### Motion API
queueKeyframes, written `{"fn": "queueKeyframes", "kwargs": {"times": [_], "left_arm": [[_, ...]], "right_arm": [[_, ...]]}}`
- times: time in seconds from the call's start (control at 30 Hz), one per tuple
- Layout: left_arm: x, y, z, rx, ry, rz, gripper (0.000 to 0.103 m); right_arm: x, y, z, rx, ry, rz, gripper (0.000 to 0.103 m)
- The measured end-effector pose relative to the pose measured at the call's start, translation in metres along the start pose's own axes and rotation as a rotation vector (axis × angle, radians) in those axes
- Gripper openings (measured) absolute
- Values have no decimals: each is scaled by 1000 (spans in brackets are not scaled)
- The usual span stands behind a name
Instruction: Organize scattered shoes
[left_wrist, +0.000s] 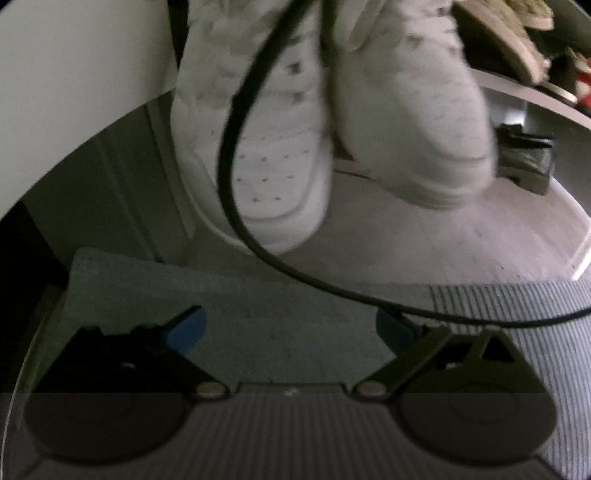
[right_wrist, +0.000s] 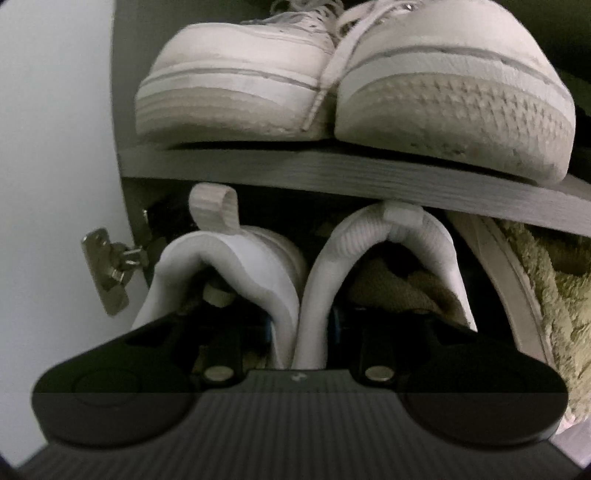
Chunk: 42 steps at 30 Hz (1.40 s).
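A grey shelf board (right_wrist: 369, 177) crossed just above the right gripper (right_wrist: 301, 325), carrying two worn white sneakers (right_wrist: 454, 99) toe-out; a fleecy slipper (right_wrist: 546, 295) lay to its right, a door hinge (right_wrist: 107, 269) to its left. That gripper reached level into the lower compartment, clenched on the adjoining inner collars of a white high-top pair (right_wrist: 295, 280). The left gripper (left_wrist: 291, 328) hung released over a mat (left_wrist: 221, 288), a black cable (left_wrist: 236, 147) looping ahead of it.
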<state>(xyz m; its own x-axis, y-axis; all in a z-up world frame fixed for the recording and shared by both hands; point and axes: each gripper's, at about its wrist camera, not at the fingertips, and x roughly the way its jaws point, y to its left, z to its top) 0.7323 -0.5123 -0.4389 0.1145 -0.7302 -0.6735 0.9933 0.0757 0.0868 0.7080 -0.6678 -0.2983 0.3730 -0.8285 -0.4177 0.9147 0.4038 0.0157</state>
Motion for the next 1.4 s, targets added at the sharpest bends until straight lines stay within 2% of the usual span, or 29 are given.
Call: {"fn": "queueKeyframes", "kwargs": {"times": [0.13, 0.23, 0.5, 0.63, 0.7, 0.87, 1.0, 1.07, 1.17, 1.27, 1.37, 1.4], "left_arm": [[-3, 1, 16, 21, -60, -13, 100], [-12, -1, 26, 28, -102, -47, 101], [-18, 17, 37, -86, -60, -75, 96], [-22, 23, 40, -137, -33, -102, 96], [-23, 21, 38, -121, -37, -96, 96], [-19, 19, 37, -116, -36, -108, 96], [-21, 18, 39, -102, -57, -99, 96], [-20, 16, 39, -100, -61, -99, 96], [-16, 17, 39, -118, -47, -106, 96], [-12, 16, 36, -100, -47, -79, 96], [-11, 16, 34, -96, -54, -82, 96], [-11, 16, 35, -96, -54, -81, 96]], "right_arm": [[27, -4, 13, 20, 31, -19, 32], [32, 2, 12, -25, 29, -45, 34], [41, 10, 5, -43, -9, -82, 39], [42, 14, 9, -82, 38, -73, 42], [41, 13, 11, -91, 51, -57, 48], [37, 8, 5, -86, 15, -3, 53], [29, 5, 4, -60, 12, 53, 67], [25, 3, 4, -45, 11, 82, 78], [15, 1, -6, -37, -44, 121, 78], [0, -2, -20, -79, -121, 168, 78], [-12, 0, -35, -154, -213, 132, 84], [-12, 0, -35, -157, -219, 127, 84]]}}
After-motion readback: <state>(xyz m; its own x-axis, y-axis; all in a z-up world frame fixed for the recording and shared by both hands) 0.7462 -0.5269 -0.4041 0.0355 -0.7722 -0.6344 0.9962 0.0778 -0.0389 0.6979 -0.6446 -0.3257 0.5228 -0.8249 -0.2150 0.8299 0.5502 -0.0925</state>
